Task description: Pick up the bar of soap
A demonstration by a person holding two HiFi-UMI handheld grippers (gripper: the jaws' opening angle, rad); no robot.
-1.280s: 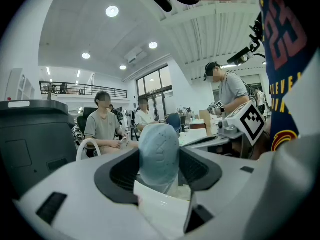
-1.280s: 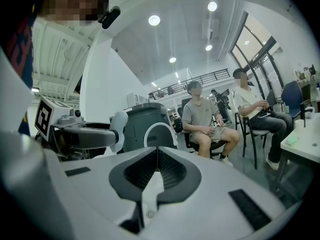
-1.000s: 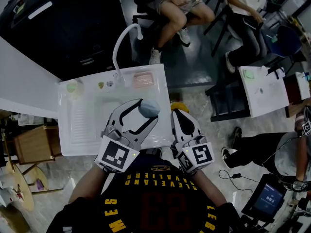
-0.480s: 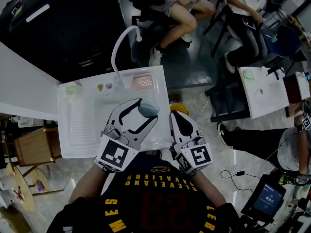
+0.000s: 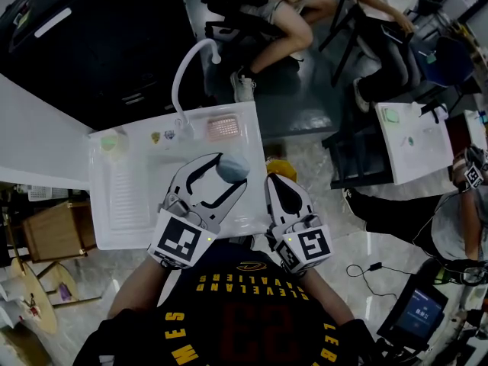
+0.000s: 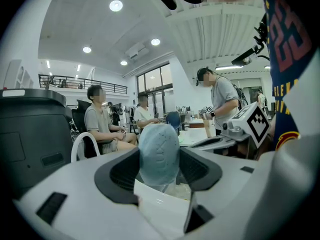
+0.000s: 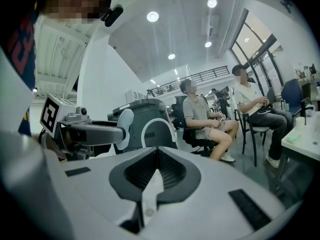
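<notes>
My left gripper (image 5: 230,171) is shut on a pale blue oval bar of soap (image 5: 233,168), held above the white sink (image 5: 114,231). In the left gripper view the soap (image 6: 159,154) stands upright between the two dark pads, its stamped face toward the camera. My right gripper (image 5: 277,180) hangs just right of the left one, over the sink's right edge, its jaws shut with nothing between them (image 7: 155,156). In the right gripper view the left gripper (image 7: 112,129) shows at the left with the soap edge-on.
A white curved faucet (image 5: 185,71) rises at the sink's back. A pink soap dish (image 5: 223,126) and a green item (image 5: 111,139) sit on the back ledge. People sit on chairs beyond the sink. A white table (image 5: 415,139) stands at right, a wooden stool (image 5: 57,231) at left.
Both grippers stay nearly still with the soap held. Only a slight shift of the view, and a person at the right has moved.
</notes>
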